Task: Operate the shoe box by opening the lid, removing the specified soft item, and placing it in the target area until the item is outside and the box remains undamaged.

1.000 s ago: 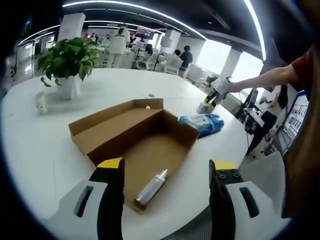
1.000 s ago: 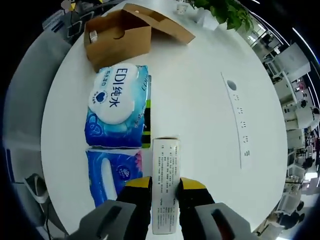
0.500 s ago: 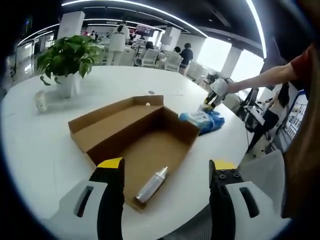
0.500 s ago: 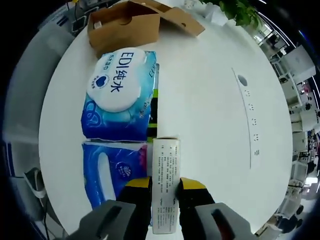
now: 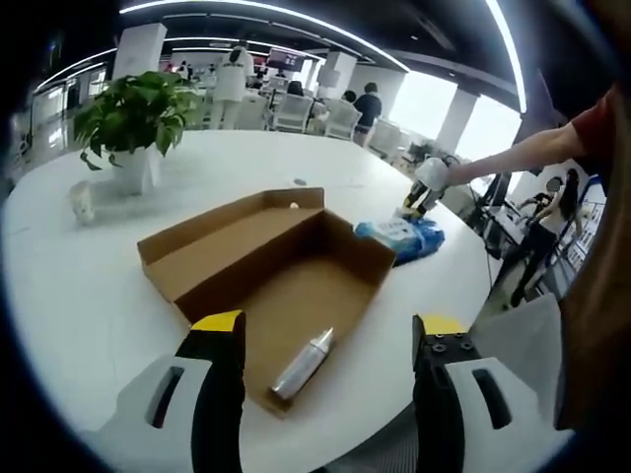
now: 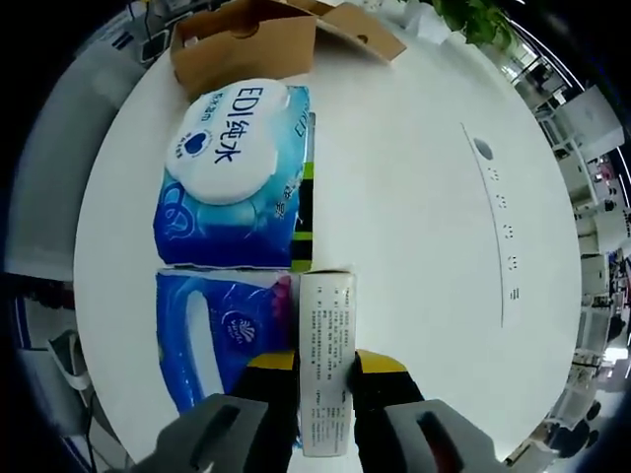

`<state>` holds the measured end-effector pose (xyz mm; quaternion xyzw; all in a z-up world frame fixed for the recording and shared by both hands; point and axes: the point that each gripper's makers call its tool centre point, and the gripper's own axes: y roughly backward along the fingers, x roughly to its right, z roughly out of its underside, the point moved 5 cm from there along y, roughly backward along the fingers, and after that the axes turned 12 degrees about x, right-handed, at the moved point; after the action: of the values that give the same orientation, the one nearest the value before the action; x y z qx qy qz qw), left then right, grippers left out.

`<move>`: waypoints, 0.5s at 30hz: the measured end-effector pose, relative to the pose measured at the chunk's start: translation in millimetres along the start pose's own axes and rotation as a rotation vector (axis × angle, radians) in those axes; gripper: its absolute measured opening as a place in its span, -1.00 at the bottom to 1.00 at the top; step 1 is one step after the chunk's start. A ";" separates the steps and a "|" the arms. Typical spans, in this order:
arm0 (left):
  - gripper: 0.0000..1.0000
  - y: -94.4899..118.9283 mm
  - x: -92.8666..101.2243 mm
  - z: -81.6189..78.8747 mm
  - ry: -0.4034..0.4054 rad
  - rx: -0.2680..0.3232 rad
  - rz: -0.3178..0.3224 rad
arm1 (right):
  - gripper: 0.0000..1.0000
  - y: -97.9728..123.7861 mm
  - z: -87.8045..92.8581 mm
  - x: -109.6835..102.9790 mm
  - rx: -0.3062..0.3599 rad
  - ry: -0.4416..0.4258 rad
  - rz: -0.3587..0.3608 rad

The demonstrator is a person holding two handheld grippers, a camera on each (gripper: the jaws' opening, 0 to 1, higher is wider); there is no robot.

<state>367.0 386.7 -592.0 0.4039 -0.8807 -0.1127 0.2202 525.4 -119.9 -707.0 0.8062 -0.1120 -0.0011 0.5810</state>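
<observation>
Brown cardboard shoe box (image 5: 281,271) sits open on white table (image 5: 89,286), lid flap folded back flat, so contents are reachable w/o forcing the walls. Inside, near front edge: a silver spray bottle (image 5: 303,364) lying on its side. Left gripper (image 5: 329,340) hovers just in front of the box, jaws spread wide, holding nothing — prob. parked there to steady or re-enter the box.

Right gripper (image 6: 324,389) is clamped on a slim white printed carton (image 6: 326,365), jaws pinching its long sides so it stays level over the table. Just beside it, touching or nearly: two blue soft packs of wipes, one w/ round white label (image 6: 237,177), one darker (image 6: 222,330), laid side by side on the table well outside the box. Box corner (image 6: 246,44) is at the far edge in right gripper view. So soft items are already out in what looks like the target area; carton likely being set next to them. Box looks undamaged. A potted plant (image 5: 133,118) is far side of table.
</observation>
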 end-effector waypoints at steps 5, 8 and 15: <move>0.37 1.7 -0.6 -0.9 -0.002 0.002 -0.003 | -0.66 2.7 0.5 2.4 0.000 -0.011 0.013; 0.37 2.2 -1.0 -1.2 -0.004 0.003 -0.002 | -0.66 5.5 1.0 3.5 0.001 -0.021 0.022; 0.37 3.2 -3.0 -3.6 0.004 0.026 -0.002 | -0.58 16.6 0.2 2.1 -0.008 -0.042 0.049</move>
<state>368.4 391.0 -588.5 0.4078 -0.8813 -0.1006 0.2167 524.5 -125.5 -691.3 0.8006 -0.1438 -0.0045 0.5816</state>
